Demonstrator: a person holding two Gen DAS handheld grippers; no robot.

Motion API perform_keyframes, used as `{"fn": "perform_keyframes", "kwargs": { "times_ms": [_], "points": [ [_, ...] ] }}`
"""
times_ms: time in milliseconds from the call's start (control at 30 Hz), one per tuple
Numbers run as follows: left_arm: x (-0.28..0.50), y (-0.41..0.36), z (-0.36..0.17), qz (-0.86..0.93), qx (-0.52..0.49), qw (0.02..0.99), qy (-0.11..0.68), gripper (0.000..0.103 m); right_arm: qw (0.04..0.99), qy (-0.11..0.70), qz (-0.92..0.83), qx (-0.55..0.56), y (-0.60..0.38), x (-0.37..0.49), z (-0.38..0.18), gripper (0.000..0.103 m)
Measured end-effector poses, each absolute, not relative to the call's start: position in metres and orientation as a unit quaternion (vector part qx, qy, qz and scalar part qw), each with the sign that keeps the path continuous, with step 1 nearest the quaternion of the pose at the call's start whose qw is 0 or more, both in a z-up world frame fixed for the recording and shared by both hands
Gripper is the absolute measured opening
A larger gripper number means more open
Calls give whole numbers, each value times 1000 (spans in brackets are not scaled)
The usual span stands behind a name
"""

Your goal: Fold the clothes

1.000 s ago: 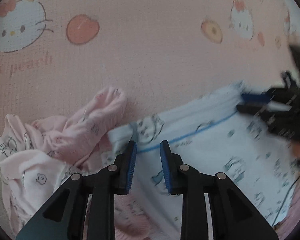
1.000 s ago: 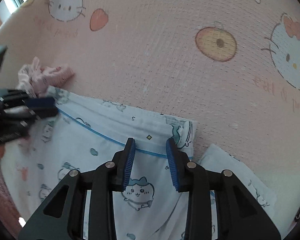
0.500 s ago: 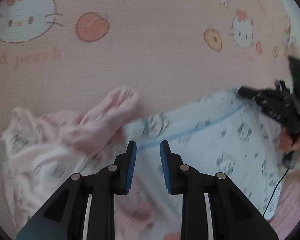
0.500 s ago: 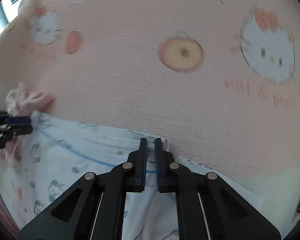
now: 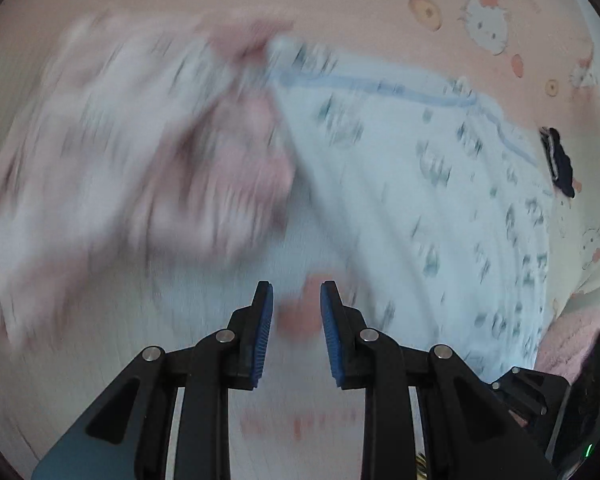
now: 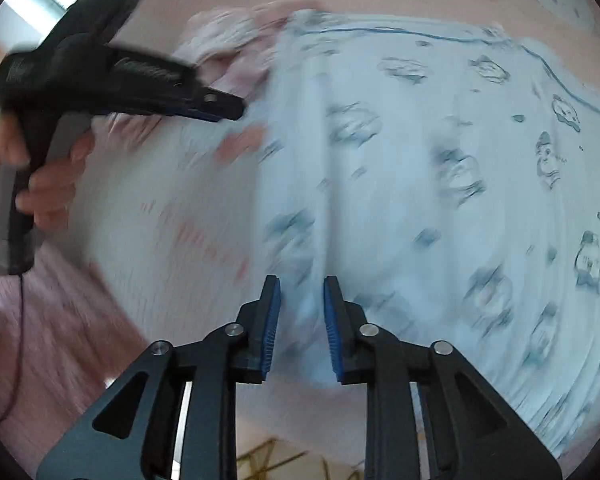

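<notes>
Pale blue cotton with small cartoon figures and a thin blue piping line, this garment [image 6: 440, 184] lies spread on the pink bed sheet [image 5: 148, 4], which is printed with white cats and peaches. In the right wrist view it fills the field from about 12 o'clock round to 5 o'clock. A long crease runs down its middle toward the right gripper [image 6: 302, 308]. At about 10 o'clock from it, touching its upper corner, a pink garment [image 5: 112, 148] lies crumpled in a heap; this part is strongly blurred.

The right gripper points down at the crease. Its jaws are opening, and the blue pads stand apart; some blue cloth lies between them, but I do not see them pressing it, so I take it as let go. The left gripper [image 5: 296, 312] hovers over the sheet just below the lower edge of the blue garment, with its jaws a little apart and nothing gripped between them. In the right view a hand [image 6: 40, 176] holds this tool at 9 o'clock.

I judge that one fold is laid down and both tools are free. The next move probably calls for a new hold on the near edge or corners of the blue garment, without catching the pink one beside it.
</notes>
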State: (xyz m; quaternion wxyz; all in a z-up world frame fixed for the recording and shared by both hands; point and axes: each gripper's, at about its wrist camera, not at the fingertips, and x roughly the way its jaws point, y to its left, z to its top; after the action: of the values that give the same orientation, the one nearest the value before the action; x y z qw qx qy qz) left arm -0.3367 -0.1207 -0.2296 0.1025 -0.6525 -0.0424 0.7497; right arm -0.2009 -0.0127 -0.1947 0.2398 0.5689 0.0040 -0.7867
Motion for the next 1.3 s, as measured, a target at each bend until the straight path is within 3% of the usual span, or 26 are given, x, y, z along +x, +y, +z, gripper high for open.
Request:
{"fn": "perform_keyframes", "kwargs": {
  "times_ms": [200,333,533,667,767,933,1033,1200,1300],
  "points": [
    [-295,-136,-229,748,-655,88,-62,26,245,85,-840,477,-20,-162,-145,37],
    [-285,-147,-230,746,-657,79,-81,26,208,163,-832,488,-23,-153,-160,37],
    [-285,-145,-234,742,-658,95,-83,26,118,27,-804,583,48,-166,-183,37],
    [-286,-133,-237,742,-658,109,-66,26,77,25,-823,563,72,-168,-162,37],
    [-292,-101,-248,741,-657,122,-61,26,98,22,-843,528,65,-161,-142,37],
    [-297,-96,-251,743,-654,124,-68,26,170,88,-838,511,18,-146,-148,37],
    [-295,-117,-243,742,-654,124,-82,26,165,131,-822,529,5,-151,-170,36],
    [-278,-146,-232,740,-652,135,-96,26,114,42,-817,563,47,-171,-176,35],
    [-275,-147,-230,735,-643,167,-132,26,103,32,-817,566,65,-176,-172,35]
  ]
}}
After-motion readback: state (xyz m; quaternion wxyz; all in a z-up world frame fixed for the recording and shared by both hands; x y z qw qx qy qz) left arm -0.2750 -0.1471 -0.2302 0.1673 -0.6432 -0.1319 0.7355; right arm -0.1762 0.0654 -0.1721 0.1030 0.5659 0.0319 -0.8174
